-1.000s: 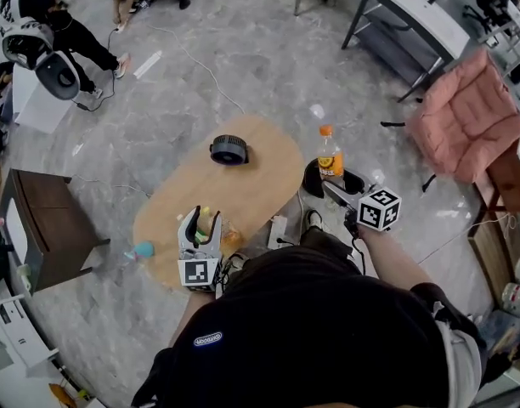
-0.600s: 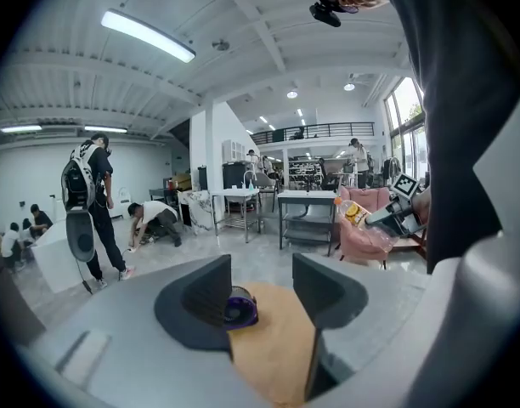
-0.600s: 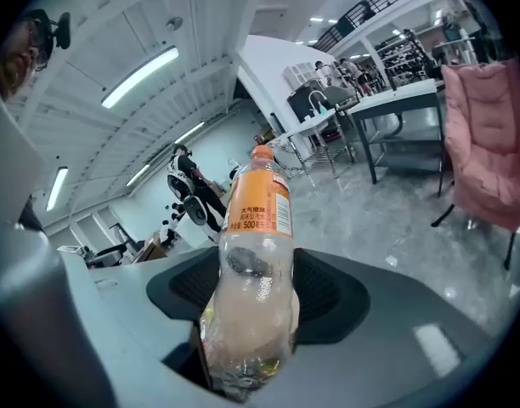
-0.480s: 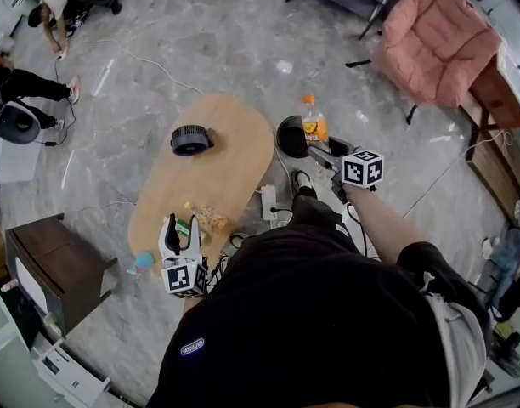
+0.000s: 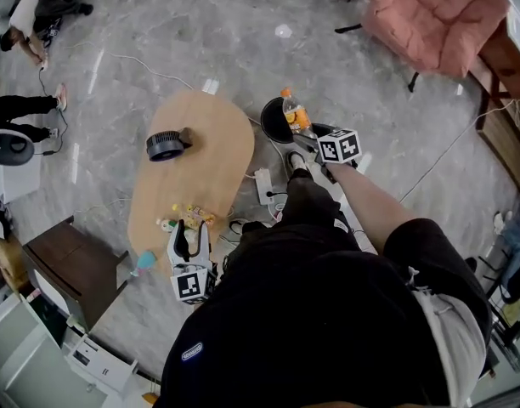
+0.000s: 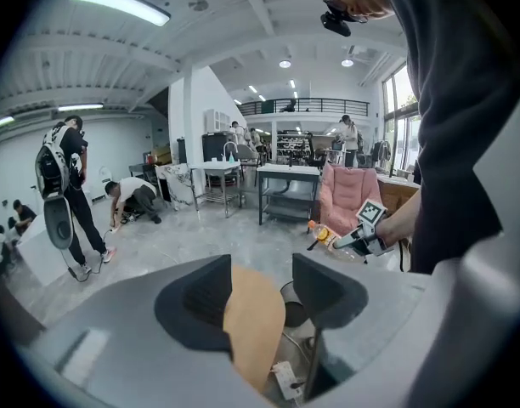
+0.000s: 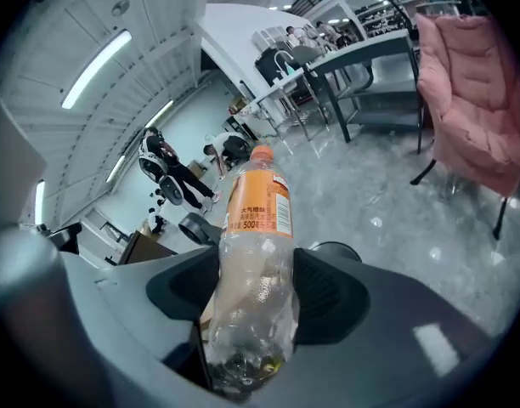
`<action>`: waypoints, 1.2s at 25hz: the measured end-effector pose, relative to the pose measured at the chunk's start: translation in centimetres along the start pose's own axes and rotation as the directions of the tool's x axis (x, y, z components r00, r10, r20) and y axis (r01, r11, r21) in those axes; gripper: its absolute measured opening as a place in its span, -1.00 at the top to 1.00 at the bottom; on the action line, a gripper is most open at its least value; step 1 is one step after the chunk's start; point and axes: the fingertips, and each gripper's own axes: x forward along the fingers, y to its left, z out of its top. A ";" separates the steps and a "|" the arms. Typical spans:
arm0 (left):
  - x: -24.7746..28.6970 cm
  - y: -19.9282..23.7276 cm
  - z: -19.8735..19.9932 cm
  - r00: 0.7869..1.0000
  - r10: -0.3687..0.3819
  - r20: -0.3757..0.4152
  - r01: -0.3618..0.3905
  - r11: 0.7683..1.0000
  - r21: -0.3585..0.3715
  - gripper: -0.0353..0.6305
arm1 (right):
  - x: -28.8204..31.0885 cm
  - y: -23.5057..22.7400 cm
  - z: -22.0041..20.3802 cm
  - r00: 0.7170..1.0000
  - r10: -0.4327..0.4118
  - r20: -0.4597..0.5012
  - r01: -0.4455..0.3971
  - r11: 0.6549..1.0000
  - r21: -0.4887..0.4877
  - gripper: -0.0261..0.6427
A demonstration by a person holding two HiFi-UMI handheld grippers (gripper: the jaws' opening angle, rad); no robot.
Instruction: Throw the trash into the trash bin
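Observation:
My right gripper is shut on a clear plastic bottle with an orange cap and label, its body squeezed between the pads. The bottle hangs over the rim of the black trash bin, which stands on the floor by the table's far right end. Small wrappers lie on the oval wooden table. Just short of them, at the near edge, my left gripper is open. In the left gripper view its jaws hold nothing, and the bin shows beyond.
A black round device sits on the table's far part. A white power strip with cables lies on the floor between table and bin. A pink chair stands far right, a dark cabinet near left, and people are far left.
My right gripper has come down with the bottle, from beside the bin to over its rim. The left gripper has drawn back from the wrappers toward the table's near edge.

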 end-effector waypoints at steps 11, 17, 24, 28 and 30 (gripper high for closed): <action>0.0 -2.1 -9.0 0.975 0.009 -0.221 -0.035 0.993 -0.116 0.22 | 14.2 -9.4 -12.7 0.916 0.045 -0.398 0.106 0.931 0.349 0.03; 0.0 0.4 -14.4 0.958 0.004 -0.287 -0.056 0.983 -0.174 0.22 | 21.2 -15.3 -18.0 0.818 -0.036 -0.575 0.259 0.914 0.312 0.03; -0.2 2.8 -19.3 0.949 -0.011 -0.314 -0.057 0.977 -0.207 0.22 | 26.7 -21.5 -19.2 0.693 -0.198 -0.694 0.365 0.926 0.099 0.03; 0.7 3.5 -21.4 0.952 -0.025 -0.304 -0.050 0.970 -0.237 0.22 | 29.7 -23.3 -19.6 0.596 -0.272 -0.756 0.352 0.934 -0.059 0.03; 1.1 3.7 -22.7 0.951 -0.042 -0.305 -0.037 0.968 -0.248 0.22 | 31.2 -24.1 -20.0 0.552 -0.315 -0.772 0.341 0.930 -0.135 0.03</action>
